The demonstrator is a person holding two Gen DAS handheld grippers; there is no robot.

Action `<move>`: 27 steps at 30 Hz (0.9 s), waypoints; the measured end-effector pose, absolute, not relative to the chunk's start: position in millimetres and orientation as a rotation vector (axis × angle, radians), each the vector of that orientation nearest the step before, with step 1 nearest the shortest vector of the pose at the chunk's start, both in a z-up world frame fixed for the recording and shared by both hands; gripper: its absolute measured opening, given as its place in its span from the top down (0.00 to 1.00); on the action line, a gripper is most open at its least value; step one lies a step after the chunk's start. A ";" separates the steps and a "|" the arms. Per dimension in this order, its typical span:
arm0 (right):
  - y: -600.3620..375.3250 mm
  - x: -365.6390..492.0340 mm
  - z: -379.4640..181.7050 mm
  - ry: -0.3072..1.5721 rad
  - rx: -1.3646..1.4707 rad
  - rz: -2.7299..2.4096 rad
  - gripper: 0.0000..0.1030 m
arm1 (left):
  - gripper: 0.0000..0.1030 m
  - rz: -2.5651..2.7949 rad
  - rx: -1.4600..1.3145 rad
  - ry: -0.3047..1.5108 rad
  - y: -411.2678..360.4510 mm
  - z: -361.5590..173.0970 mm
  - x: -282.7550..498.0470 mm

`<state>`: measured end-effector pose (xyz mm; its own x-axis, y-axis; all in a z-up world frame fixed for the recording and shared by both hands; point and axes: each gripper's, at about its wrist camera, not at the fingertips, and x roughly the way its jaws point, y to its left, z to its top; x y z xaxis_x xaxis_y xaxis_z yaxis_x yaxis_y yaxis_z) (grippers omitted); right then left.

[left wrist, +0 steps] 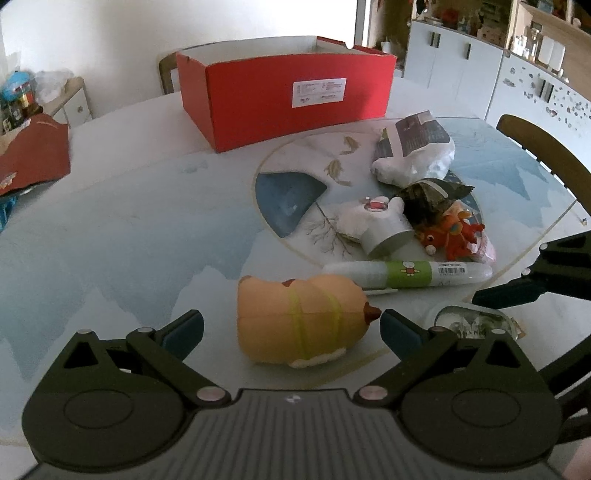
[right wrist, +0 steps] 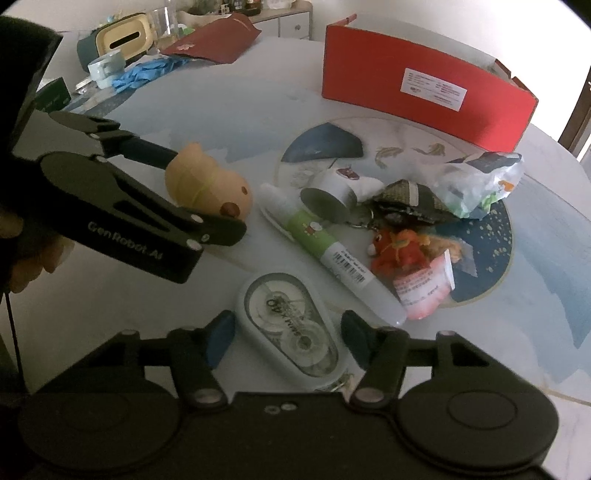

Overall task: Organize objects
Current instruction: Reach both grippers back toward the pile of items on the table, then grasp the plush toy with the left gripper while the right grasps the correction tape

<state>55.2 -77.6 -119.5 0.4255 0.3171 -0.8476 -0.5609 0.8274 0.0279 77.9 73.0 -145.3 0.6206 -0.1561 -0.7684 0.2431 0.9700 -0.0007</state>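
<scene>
A peach squishy animal toy (left wrist: pixel 295 321) lies on the table between the fingers of my left gripper (left wrist: pixel 291 325), which is open; a gap shows at its left pad. The right wrist view shows the same toy (right wrist: pixel 207 184). My right gripper (right wrist: pixel 288 328) is open around a clear correction-tape dispenser (right wrist: pixel 288 325), pads close to its sides but apart from it. A red open box (left wrist: pixel 288 96) stands at the back. Between lie a white tube with a green label (right wrist: pixel 325 240), a white cylinder toy (right wrist: pixel 332 188), an orange plush charm (right wrist: pixel 399 247) and a plastic bag (right wrist: pixel 480 184).
The round table (left wrist: pixel 129 229) has a printed mat. A dark red envelope (right wrist: pixel 214 40), blue gloves (right wrist: pixel 144 72) and a tissue box (right wrist: pixel 122 35) crowd its far left. A wooden chair (left wrist: pixel 535 144) stands at the right. A hand (right wrist: pixel 33 254) holds the left gripper.
</scene>
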 end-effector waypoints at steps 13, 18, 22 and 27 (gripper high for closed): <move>-86.7 57.7 -115.7 1.025 -0.181 0.549 0.42 | 0.28 -0.264 0.102 0.867 72.8 -137.9 73.3; -95.0 58.4 -107.0 1.025 -0.139 0.536 0.54 | 0.28 -0.258 0.043 0.866 81.5 -128.5 70.0; -97.4 60.0 -104.2 1.022 -0.154 0.540 0.57 | 0.28 -0.260 0.030 0.862 85.3 -123.7 68.3; -92.7 60.9 -113.3 1.033 -0.197 0.559 0.57 | 0.28 -0.241 0.006 0.878 89.9 -124.8 69.3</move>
<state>60.9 -92.7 -113.3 0.3878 0.3451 -0.8547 -0.5259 0.8444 0.1024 69.3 89.9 -124.8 0.6131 -0.2066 -0.7625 0.2113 0.9729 -0.0938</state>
